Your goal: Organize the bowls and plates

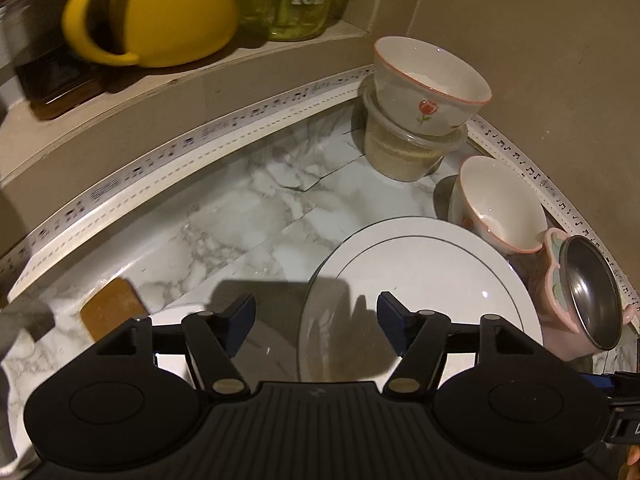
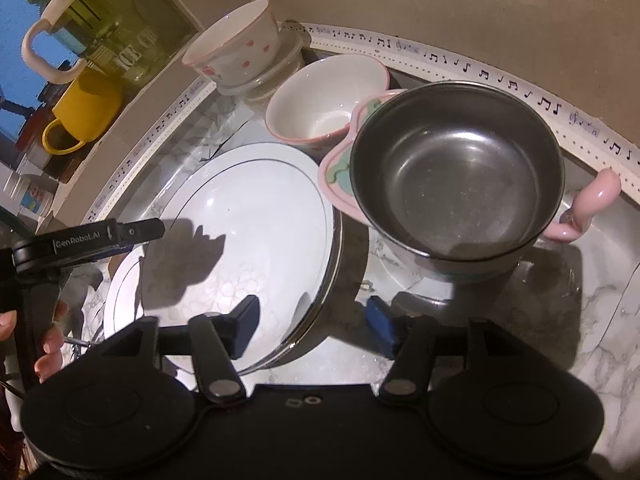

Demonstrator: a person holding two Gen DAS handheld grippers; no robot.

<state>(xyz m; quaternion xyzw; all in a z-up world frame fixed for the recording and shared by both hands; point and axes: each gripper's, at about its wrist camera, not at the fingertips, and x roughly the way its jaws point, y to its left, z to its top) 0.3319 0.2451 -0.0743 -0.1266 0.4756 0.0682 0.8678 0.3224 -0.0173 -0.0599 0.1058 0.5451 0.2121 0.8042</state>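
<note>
A stack of white plates (image 1: 432,272) (image 2: 248,216) with thin dark rim lines lies on the marble counter (image 1: 240,208). My left gripper (image 1: 316,316) is open over the stack's left rim, with its pads clear of it. My right gripper (image 2: 312,320) is open astride the stack's right rim, not pressing it. A steel bowl (image 2: 460,176) (image 1: 592,292) sits in a pink handled dish (image 2: 596,196). Behind it stands a white pink-rimmed bowl (image 2: 324,104) (image 1: 500,204). A tulip bowl (image 1: 428,76) (image 2: 236,48) rests on a plastic container (image 1: 404,152).
A ledge behind holds a yellow mug (image 1: 160,12) and a green jar (image 1: 296,0). Music-note tape (image 1: 240,124) borders the counter. A brown block (image 1: 112,312) lies at the left. A person's hand (image 2: 52,340) grips the left tool.
</note>
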